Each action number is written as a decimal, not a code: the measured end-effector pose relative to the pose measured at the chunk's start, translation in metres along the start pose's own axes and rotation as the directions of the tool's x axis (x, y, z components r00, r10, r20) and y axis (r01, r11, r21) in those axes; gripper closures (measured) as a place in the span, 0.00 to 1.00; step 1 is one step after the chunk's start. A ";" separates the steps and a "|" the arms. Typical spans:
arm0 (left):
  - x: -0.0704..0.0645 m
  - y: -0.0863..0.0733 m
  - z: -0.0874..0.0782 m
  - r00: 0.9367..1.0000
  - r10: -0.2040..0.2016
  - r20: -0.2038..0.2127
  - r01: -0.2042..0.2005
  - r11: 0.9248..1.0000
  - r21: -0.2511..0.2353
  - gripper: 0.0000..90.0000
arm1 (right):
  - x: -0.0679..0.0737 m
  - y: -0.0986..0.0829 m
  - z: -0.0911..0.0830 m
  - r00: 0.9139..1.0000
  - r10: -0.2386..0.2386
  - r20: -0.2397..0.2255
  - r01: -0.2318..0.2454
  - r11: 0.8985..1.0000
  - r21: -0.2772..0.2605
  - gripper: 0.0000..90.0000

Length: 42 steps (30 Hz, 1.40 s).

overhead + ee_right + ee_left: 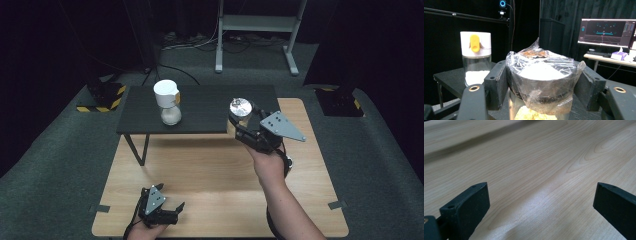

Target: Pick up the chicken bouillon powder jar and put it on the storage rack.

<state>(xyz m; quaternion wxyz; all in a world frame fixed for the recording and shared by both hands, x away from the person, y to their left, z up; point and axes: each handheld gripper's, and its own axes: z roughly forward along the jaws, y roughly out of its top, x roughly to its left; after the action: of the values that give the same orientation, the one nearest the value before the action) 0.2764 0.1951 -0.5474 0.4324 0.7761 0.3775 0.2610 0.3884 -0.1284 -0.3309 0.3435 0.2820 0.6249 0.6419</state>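
My right gripper [239, 121] is shut on a glass jar [239, 109] whose black lid is wrapped in clear plastic film; it is held over the front right of the small black table [200, 107]. In the right gripper view both jaws press the jar's lid [541, 77], and yellowish contents show under it. A second jar [167, 102] with a white lid and yellow tab, holding white powder, stands on the black table's left part and appears again as the white-lidded jar [475, 58]. My left gripper [172, 212] rests open near the front edge of the wooden table [210, 175], nothing between its jaws.
A white desk frame [257, 30] and cables stand on the grey carpet behind. Black stands with yellow-striped bases [102, 97] sit at the table's far left and right. A monitor [607, 31] on a desk is visible off to the right.
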 end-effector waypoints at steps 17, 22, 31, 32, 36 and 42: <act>0.000 0.000 0.000 1.000 -0.007 0.002 0.007 1.000 -0.009 0.01 | -0.003 0.003 0.025 1.000 0.003 0.008 -0.003 1.000 0.005 0.38; 0.000 0.000 0.000 1.000 -0.004 0.003 0.004 1.000 -0.009 0.01 | -0.002 0.003 0.030 1.000 0.002 0.006 -0.002 1.000 0.004 0.38; -0.001 0.000 0.000 1.000 0.009 0.000 -0.009 1.000 -0.006 0.01 | -0.001 0.003 0.041 1.000 0.003 0.005 -0.003 1.000 0.006 0.38; -0.001 0.000 0.000 1.000 0.008 0.000 -0.008 1.000 -0.006 0.01 | -0.001 0.003 0.042 1.000 0.004 0.005 -0.004 1.000 0.008 0.38; 0.000 0.000 -0.001 1.000 0.005 0.003 -0.005 1.000 -0.007 0.01 | -0.001 0.003 0.046 1.000 0.002 0.008 -0.002 1.000 0.010 0.38; 0.000 0.000 -0.001 1.000 0.004 0.005 -0.004 1.000 -0.008 0.01 | -0.002 0.001 0.052 1.000 0.003 0.008 -0.003 1.000 0.018 0.38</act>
<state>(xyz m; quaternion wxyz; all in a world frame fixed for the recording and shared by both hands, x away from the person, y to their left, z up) 0.2757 0.1953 -0.5474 0.4361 0.7757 0.3738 0.2614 0.4301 -0.0982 -0.3267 0.3426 0.2887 0.6287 0.6357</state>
